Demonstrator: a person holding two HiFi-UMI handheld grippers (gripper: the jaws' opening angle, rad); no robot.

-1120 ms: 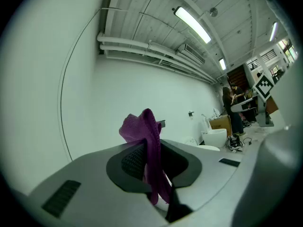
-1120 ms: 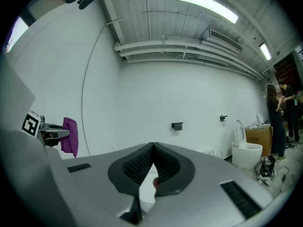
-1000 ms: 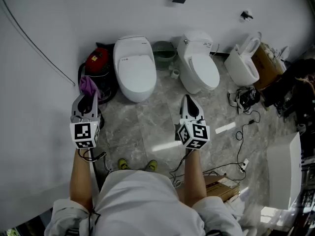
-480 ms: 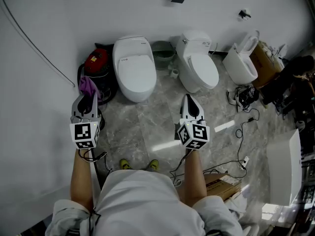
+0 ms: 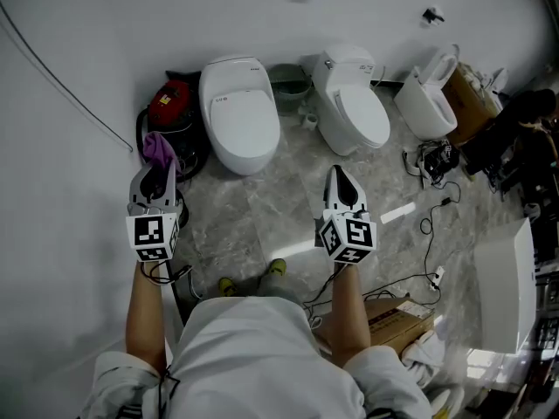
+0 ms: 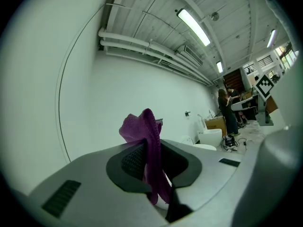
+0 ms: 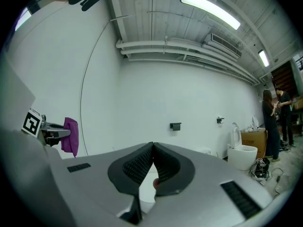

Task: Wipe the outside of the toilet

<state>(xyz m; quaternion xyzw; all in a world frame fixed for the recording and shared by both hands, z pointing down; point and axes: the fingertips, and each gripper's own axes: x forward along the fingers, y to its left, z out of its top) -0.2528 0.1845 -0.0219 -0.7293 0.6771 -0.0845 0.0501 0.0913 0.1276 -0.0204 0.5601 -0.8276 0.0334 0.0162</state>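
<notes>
The person stood on a grey marble floor (image 5: 262,216) facing three white toilets ranged along a white wall. The left gripper (image 5: 157,175), raised ahead of the body, was clamped on a purple cloth (image 6: 147,136), whose folds rose above the jaw tips and hung below them. The right gripper (image 5: 337,176) was closed on nothing, its ribbed pads (image 7: 142,164) meeting at the tips. Both grippers were well apart from the nearest toilet (image 5: 238,116), whose lid was down. A red and black item (image 5: 170,105) stood just beside that toilet, near the wall.
</notes>
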